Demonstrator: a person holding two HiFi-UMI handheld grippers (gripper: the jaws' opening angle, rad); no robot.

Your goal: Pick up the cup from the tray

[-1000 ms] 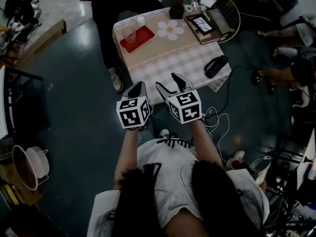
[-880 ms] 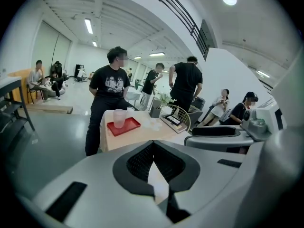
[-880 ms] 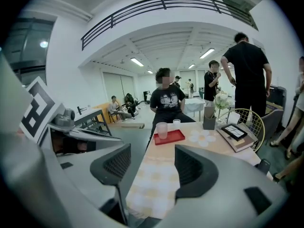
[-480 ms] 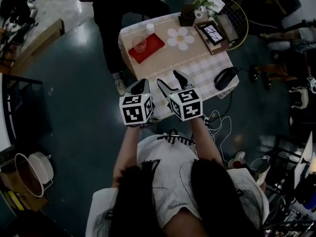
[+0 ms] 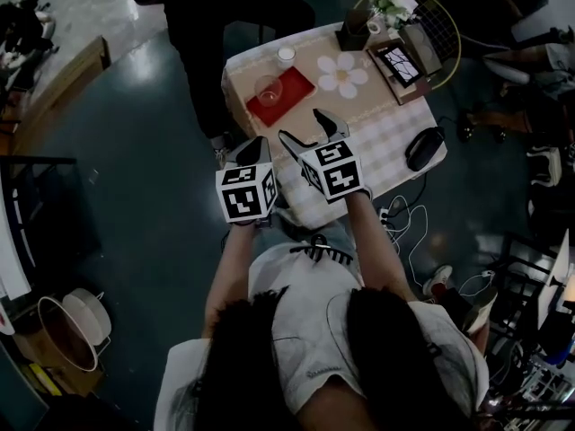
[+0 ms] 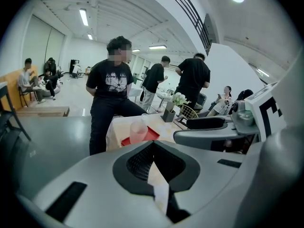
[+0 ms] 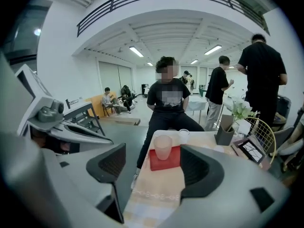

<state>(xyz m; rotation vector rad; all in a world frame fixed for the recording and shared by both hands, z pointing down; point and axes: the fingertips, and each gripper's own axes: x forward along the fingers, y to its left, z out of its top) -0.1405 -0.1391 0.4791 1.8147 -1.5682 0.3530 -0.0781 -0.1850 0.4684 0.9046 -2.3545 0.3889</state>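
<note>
Right gripper (image 5: 301, 126) jaws opening wide on nothing; left gripper (image 5: 255, 144) jaws together, empty

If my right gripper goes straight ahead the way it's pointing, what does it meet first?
Likely the cup on the red tray, framed between the right gripper's opening, empty jaws; only bare tablecloth lies before it.

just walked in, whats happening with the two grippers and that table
A person holds a gripper in each hand at the near end of a small table. The right gripper points toward the cup on the red tray; its jaws are opening, with nothing between them. The left gripper is shut and empty beside it. The cup stands on the tray, not yet touched. Someone in black is at the table's far side.
</note>
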